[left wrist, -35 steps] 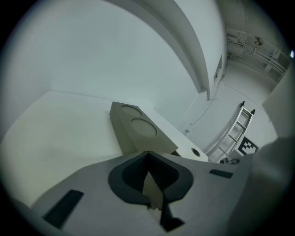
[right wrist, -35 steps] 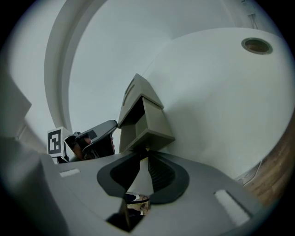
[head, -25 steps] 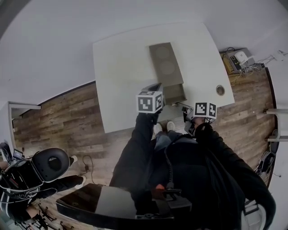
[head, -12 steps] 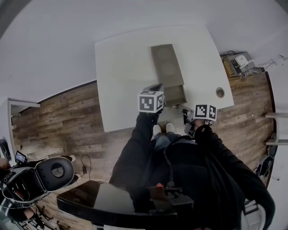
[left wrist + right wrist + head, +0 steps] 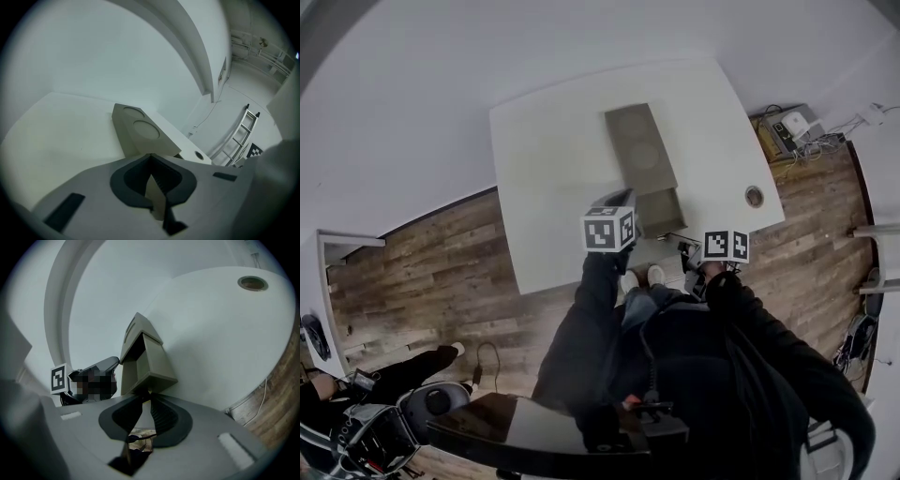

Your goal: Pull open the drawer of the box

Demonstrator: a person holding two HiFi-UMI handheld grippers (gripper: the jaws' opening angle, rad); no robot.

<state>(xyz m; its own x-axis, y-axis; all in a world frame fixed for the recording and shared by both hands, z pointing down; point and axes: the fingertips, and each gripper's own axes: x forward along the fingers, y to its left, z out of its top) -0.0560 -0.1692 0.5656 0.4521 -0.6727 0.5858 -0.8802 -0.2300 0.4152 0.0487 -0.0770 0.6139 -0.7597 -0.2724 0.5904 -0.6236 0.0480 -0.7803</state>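
Observation:
A beige box with two round marks on its top lies on the white table. Its drawer stands pulled out toward me. In the right gripper view the drawer juts from the box, and my right gripper is shut on the drawer's front edge. It shows at the table's near edge in the head view. My left gripper is beside the box's near left corner. In its own view the jaws are shut, tips against the box.
A round hole sits in the table's right corner. Electronics and cables lie on the wood floor to the right. A black chair and a dark desk surface are behind me. A ladder leans by the far wall.
The head view has shifted slightly. The drawer stands about as far out as before. The chair at lower left has rolled down the picture.

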